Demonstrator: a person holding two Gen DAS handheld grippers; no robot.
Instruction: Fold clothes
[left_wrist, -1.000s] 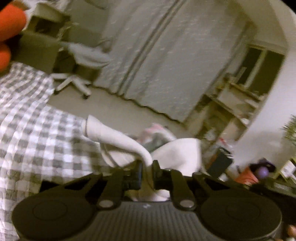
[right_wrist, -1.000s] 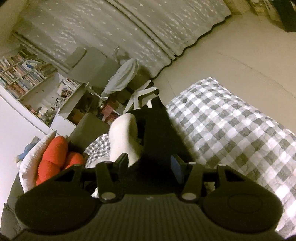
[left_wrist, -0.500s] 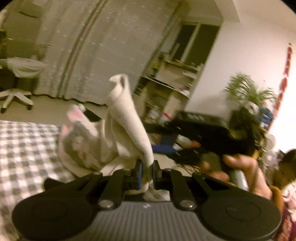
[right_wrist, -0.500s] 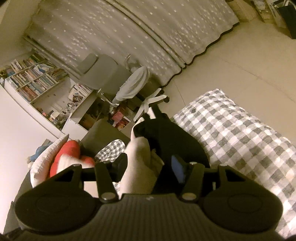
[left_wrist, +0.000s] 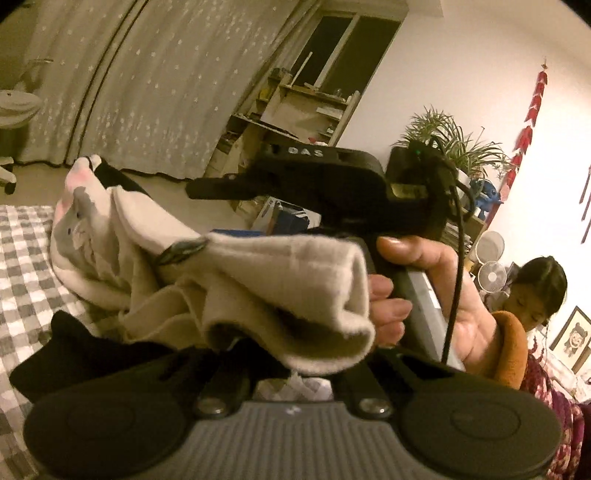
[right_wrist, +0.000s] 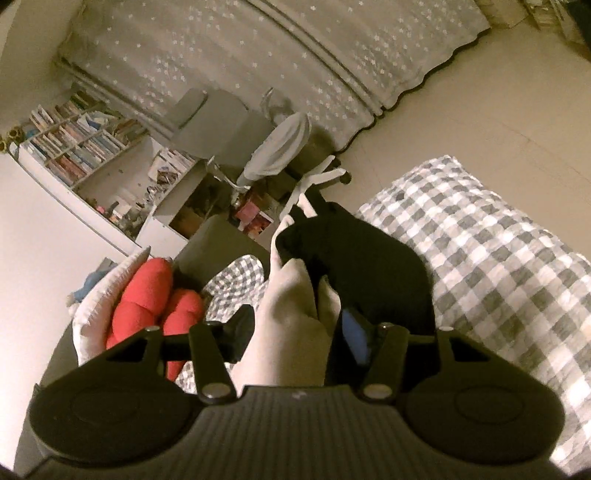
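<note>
A cream garment (left_wrist: 280, 280) with a grey and pink patch is bunched above the checked bed (left_wrist: 22, 258). One thick fold droops over my left gripper (left_wrist: 291, 354) and hides its fingertips. Its jaws are closing the last bit on that cloth. A black garment (left_wrist: 74, 350) lies beside it. In the right wrist view the cream garment (right_wrist: 291, 317) fills the gap of my right gripper (right_wrist: 295, 332), whose pads press on it. The black garment (right_wrist: 354, 251) bulges just beyond. A hand holds the right gripper (left_wrist: 199, 190), which the left wrist view shows from the side above the cloth.
The checked bed (right_wrist: 498, 277) runs to the right, with bare floor (right_wrist: 480, 92) beyond. Red cushions (right_wrist: 144, 295) lie at the left. An office chair (right_wrist: 284, 147) and bookshelves (right_wrist: 74, 147) stand by the curtain. A shelf unit (left_wrist: 295, 110), a plant (left_wrist: 443, 136) and a person (left_wrist: 535, 288) are at the right.
The left wrist view has swung right, from the bed to the right hand and the room. The cream fold that stood up now droops over the left jaws. The right gripper has barely moved.
</note>
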